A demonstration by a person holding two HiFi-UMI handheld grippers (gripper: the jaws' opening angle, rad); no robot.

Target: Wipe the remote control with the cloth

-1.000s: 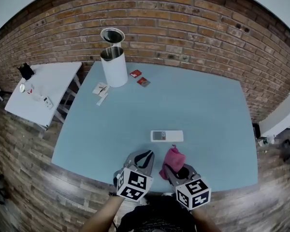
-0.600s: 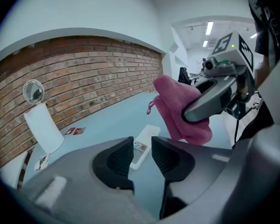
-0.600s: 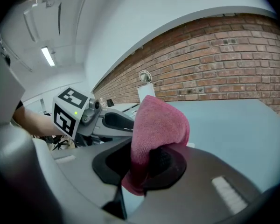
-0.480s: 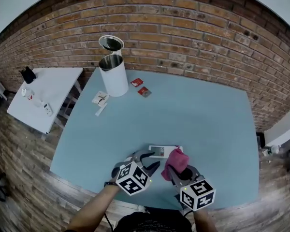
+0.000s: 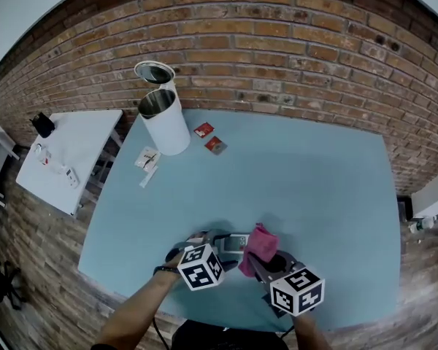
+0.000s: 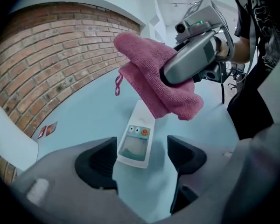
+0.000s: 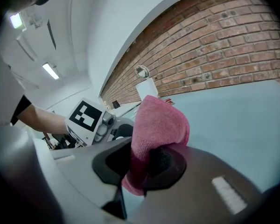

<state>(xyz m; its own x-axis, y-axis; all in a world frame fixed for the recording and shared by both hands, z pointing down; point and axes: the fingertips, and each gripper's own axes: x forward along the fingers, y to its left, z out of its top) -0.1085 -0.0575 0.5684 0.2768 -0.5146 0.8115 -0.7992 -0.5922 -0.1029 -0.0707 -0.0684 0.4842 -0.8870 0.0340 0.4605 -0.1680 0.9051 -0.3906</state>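
remote control (image 6: 136, 141) lay flat on the pale blue worktop (image 5: 299, 173), low in the centre of the head view, near the front edge. body: slim white rectangle of hard plastic, with a grey display window, two small keys and one orange round key.

left tool (image 6: 142, 157): jaws spreading, set either side of the remote's display end. pads were not pressing on it, and nothing was held.

right tool (image 7: 141, 167): pressed onto the cloth (image 7: 156, 125). cloth was pink, with a looped terry-like nap, folded into a soft bulge above the jaws and a small tab at one edge. in the left tool's view it hung over the remote's far end; could not tell whether it touched.

handling, judged: remote likely light and stiff, with a smooth casing. it would probably skate on the smooth worktop under a wipe, so it wants pinning. best hold looked to be across the two long edges at the display end, leaving the far half free. cloth limp, conforming, no damage risk.
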